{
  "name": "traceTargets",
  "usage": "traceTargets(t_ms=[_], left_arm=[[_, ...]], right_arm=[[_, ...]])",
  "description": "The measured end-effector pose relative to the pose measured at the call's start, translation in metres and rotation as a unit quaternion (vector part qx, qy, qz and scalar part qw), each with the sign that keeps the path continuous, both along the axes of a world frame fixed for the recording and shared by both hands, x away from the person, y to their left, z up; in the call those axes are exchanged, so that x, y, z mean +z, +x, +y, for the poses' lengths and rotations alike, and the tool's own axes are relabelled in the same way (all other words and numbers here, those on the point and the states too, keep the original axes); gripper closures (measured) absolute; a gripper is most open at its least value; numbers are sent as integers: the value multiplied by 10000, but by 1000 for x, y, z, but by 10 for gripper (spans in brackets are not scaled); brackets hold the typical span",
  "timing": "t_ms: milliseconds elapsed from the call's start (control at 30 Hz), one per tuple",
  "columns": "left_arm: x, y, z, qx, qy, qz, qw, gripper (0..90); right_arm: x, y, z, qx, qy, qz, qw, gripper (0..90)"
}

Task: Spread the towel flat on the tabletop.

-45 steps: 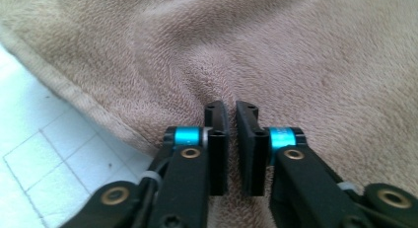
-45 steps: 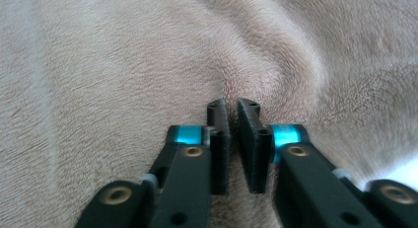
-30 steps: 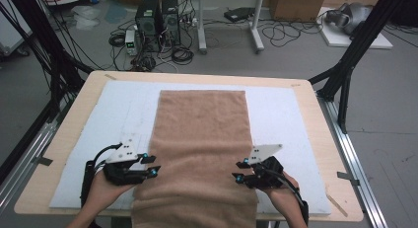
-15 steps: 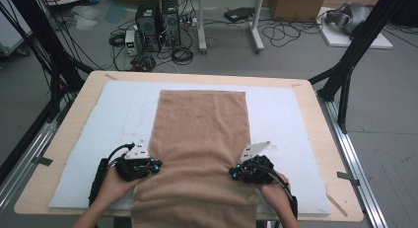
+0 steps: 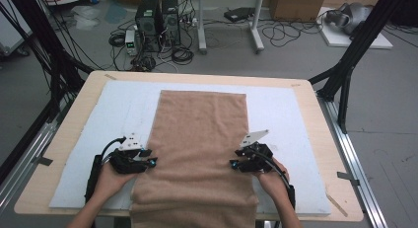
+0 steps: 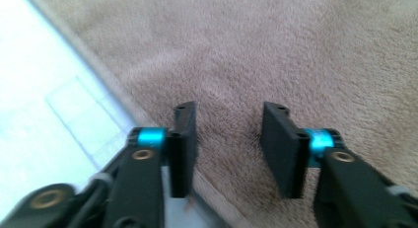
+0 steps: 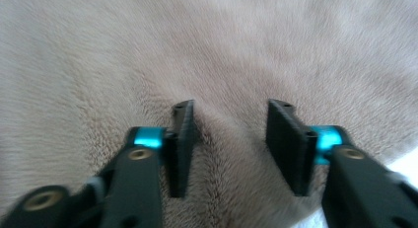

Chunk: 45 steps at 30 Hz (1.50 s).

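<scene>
Setting: wooden table (image 5: 69, 139) covered by a pale blue-white mat (image 5: 291, 114), with cables, computer boxes and black frame struts on the floor beyond its far edge.
Towel: long tan terry towel (image 5: 199, 134) lies flat down the middle of the table, its far end short of the far edge and its near end hanging over the near edge.
Left gripper: black left gripper (image 5: 143, 161) sits at the towel's left side near the near edge; in the left gripper view (image 6: 226, 149) its jaws have just been opening and stand partly apart, straddling the hem with pile between them but nothing pinched.
Right gripper: black right gripper (image 5: 240, 164) mirrors it at the towel's right side; in the right gripper view (image 7: 229, 144) its jaws have likewise just been opening, a moderate gap over the cloth, with no hold.
Step in hand: likely taking the two side hems for a fold.
Doing it well: set one jaw under the hem and one over it, so only a single layer is caught.
Symmetry: grip both sides equally far from the near edge, or the fold will skew.
Risk: closing on the pile alone would let the cloth slip out on lifting.
</scene>
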State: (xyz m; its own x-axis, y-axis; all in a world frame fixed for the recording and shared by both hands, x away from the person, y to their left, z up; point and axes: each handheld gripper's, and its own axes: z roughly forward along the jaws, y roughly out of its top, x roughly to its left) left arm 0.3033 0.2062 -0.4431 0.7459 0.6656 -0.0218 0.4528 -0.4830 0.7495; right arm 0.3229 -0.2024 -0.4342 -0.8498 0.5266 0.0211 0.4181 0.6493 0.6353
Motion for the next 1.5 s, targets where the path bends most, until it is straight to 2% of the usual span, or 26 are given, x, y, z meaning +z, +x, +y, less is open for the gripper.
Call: traceTargets(t_ms=[67,133,200,267,300,367,433,500,600,700,767,833,900,933,967,1033,1100,1133,1167,1233,1300,1367,1400,1433,1467,1500], left_arm=[[1,1,-4,-17,47,-33,10000,838],[4,5,-6,4,120,-6,9999,856],[8,11,-10,140,158,-194,9996,861],[14,21,-11,403,-109,-374,9984,862],[17,28,-13,532,-103,-495,9973,862],[23,42,-16,819,-284,-600,9944,859],[27,51,-21,933,-349,-743,9922,834],[31,53,-19,956,-465,-678,9920,722],[34,43,-13,758,-381,-639,9943,638],[35,21,-8,458,-441,-627,9960,603],[34,4,-8,208,-388,-593,9973,582],[30,-12,-8,40,-398,-533,9978,566],[25,-27,-9,-111,-403,-478,9980,556],[23,-32,-9,-173,-371,-464,9981,556],[21,-37,-9,-220,-384,-438,9981,552],[16,-41,-10,-298,-302,-405,9983,548],[11,-40,-12,-366,-265,-219,9987,552],[10,-38,-12,-373,-208,-183,9989,559],[9,-35,-12,-342,-223,-149,9991,560],[9,-28,-11,-218,-309,-124,9992,562],[9,-21,-9,-82,-305,-118,9994,562],[6,-14,-9,2,-186,-82,9998,572],[2,-12,-11,27,-51,-26,10000,599],[-1,-11,-12,-42,15,-24,10000,669],[-1,-11,-13,-72,-11,-85,9999,718],[-1,-11,-14,-98,22,-98,9999,804]], right_arm=[[1,0,2,72,45,-26,10000,790],[3,4,4,123,-9,93,9999,837],[5,11,4,16,47,103,9999,844],[12,20,1,-212,21,-106,9997,843],[16,25,0,-378,10,-260,9989,840],[22,38,-3,-721,174,-465,9962,826],[22,48,-3,-898,131,-448,9949,779],[20,51,-2,-889,126,-372,9953,706],[25,38,-4,-667,256,-450,9964,654],[31,16,-7,-329,403,-498,9974,608],[32,1,-8,-159,501,-486,9974,587],[31,-18,-8,-14,426,-487,9979,567],[29,-32,-10,135,549,-439,9974,550],[29,-40,-10,148,522,-475,9974,546],[29,-46,-10,197,478,-509,9974,546],[27,-53,-11,320,562,-444,9969,544],[20,-55,-10,485,570,-210,9970,550],[16,-54,-8,494,412,-194,9977,551],[13,-51,-7,471,308,-200,9982,553],[9,-42,-10,271,415,-148,9987,560],[6,-31,-10,126,396,-135,9990,563],[3,-24,-5,108,112,-171,9997,578],[0,-22,0,136,-24,-172,9998,618],[-1,-21,3,195,-22,-187,9996,689],[0,-19,4,291,-24,-155,9995,785],[1,-18,6,356,-80,-145,9992,841]])
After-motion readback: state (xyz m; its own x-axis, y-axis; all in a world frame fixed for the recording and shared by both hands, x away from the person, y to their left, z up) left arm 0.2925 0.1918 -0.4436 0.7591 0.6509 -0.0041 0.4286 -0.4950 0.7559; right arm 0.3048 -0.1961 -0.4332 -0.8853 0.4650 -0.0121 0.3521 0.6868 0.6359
